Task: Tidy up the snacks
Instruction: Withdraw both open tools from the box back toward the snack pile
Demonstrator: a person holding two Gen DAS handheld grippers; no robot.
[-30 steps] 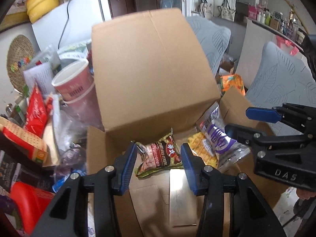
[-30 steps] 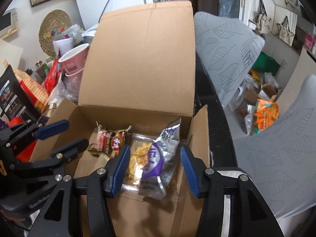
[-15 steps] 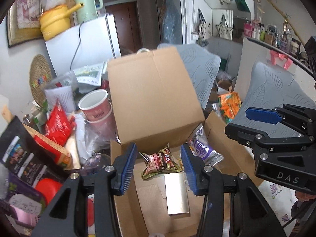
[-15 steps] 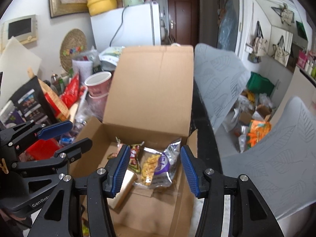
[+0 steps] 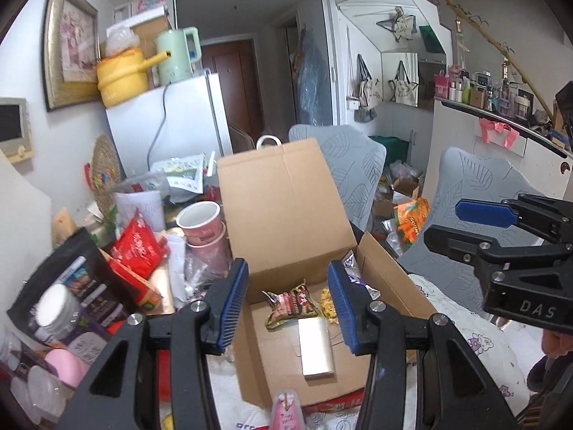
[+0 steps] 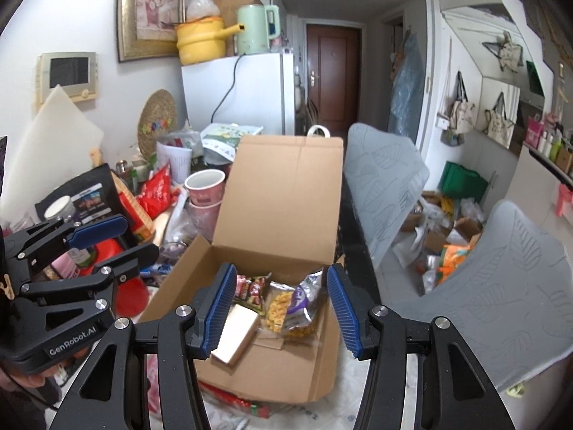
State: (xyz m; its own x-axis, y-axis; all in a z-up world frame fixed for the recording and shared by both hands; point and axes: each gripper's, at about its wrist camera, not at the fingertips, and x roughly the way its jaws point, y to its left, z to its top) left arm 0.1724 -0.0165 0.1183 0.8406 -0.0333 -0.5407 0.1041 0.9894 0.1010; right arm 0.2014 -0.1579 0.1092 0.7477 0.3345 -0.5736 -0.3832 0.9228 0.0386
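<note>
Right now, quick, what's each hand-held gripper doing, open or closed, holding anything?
Left hand-held gripper: open, holding nothing, above the cardboard box.
Right hand-held gripper: open, holding nothing, above the same box.

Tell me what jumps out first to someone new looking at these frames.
The open cardboard box at centre, lid flap standing up, holding a red snack packet, a purple-and-clear bag of yellow snacks and a small tan box. Both grippers, left and right, hover open and empty over it. A cluttered pile with stacked pink cups sits left of the box.
</note>
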